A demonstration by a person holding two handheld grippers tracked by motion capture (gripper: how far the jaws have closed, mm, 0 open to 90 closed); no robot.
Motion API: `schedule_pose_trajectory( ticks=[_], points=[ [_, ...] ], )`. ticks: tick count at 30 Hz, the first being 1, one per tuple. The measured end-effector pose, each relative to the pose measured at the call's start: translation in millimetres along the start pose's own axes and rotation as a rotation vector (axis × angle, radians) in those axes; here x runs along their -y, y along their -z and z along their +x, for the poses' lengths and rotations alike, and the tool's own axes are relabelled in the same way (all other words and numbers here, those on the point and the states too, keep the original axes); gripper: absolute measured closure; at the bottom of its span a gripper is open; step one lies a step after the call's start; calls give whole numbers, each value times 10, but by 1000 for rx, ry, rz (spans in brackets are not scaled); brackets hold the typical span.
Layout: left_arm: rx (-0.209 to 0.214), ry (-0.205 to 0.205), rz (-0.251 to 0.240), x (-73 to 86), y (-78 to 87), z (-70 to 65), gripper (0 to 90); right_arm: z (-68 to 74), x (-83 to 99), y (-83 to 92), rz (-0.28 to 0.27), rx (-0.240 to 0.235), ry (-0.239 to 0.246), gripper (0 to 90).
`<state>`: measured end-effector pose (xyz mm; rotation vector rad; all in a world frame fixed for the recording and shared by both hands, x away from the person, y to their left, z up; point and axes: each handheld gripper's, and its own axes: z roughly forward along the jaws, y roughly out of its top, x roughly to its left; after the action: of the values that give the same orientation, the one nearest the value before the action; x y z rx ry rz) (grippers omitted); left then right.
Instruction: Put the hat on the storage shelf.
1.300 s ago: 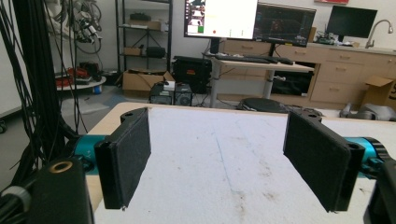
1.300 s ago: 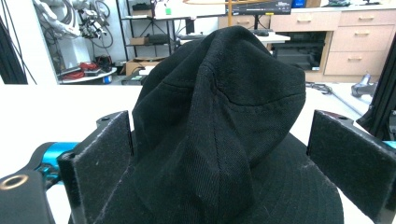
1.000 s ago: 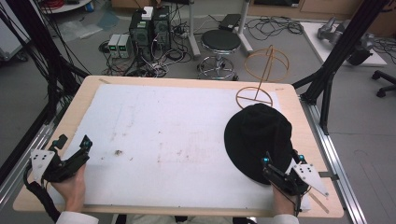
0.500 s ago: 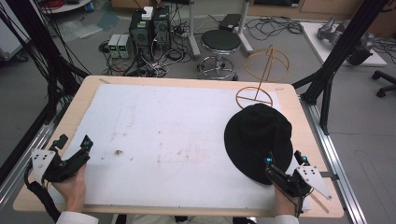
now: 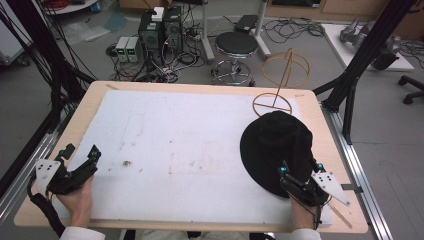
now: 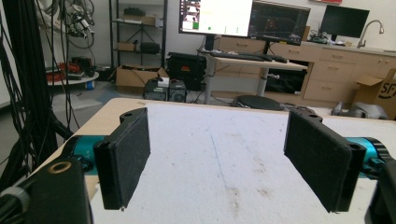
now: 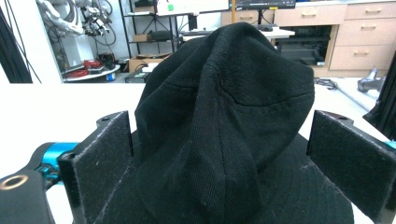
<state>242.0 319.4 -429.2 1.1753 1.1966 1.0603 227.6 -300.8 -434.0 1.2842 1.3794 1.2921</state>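
- Two grippers lie at the near edge of the table (image 5: 320, 125) in the high view. The left gripper (image 5: 80, 152) is at about 8 o'clock of the white mat (image 5: 190, 145), held by a hand (image 5: 75, 200), and its jaws stand wide apart with nothing between them.
- Also in the high view, the black hat (image 5: 275, 145) lies on the mat at about 4 o'clock, with its crown up and its brim flat. The right gripper (image 5: 298, 170) is at the hat's near edge, at 6 o'clock of it, and its tips reach over the brim. Whether they press the brim, I cannot tell from this view.
- Behind the hat, at its 12 o'clock, a thin wire stand (image 5: 280, 82) is upright on the far part of the table; its round base is just beside the hat.
- From the left gripper view, the two black pads (image 6: 123, 156) are far from each other, and between them I see bare white mat with some small brown marks (image 6: 261, 191). The left gripper (image 6: 219, 172) holds nothing.
- From the right gripper view, the hat (image 7: 224, 116) stands directly ahead at 12 o'clock and very close. Its crown rises between the two pads (image 7: 100, 161), which are wide apart, one on each side of it. The right gripper (image 7: 224, 168) is not closed on the cloth; the brim lies low between the jaws.
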Motion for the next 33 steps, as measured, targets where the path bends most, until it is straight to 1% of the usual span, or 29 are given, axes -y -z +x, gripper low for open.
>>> schedule_pose_trajectory(
  ticks=[4, 14, 17, 21, 25, 27, 31, 32, 33],
  points=[
    [0, 5, 0, 1, 1, 9, 229, 5, -3, -22, 0, 0, 16, 63],
    [5, 12, 2, 5, -10, 13, 229, 1, -8, -85, 10, 0, 25, 63],
    [10, 16, 7, 9, -18, 19, 229, 6, -9, -145, 19, -3, 35, 63],
    [10, 19, 8, 11, -17, 29, 229, 18, -9, -188, 28, 1, 57, 63],
    [10, 24, 12, 12, -14, 40, 229, 29, -10, -206, 33, 7, 60, 63],
    [9, 28, 10, 14, -13, 46, 229, 26, -11, -218, 33, 13, 70, 63],
    [9, 28, 11, 14, -12, 50, 229, 36, -9, -235, 43, 20, 69, 63],
    [9, 29, 11, 15, -12, 51, 229, 31, -9, -243, 43, 23, 82, 64],
    [9, 30, 11, 15, -12, 51, 229, 42, -9, -244, 48, 26, 75, 64]
  ],
)
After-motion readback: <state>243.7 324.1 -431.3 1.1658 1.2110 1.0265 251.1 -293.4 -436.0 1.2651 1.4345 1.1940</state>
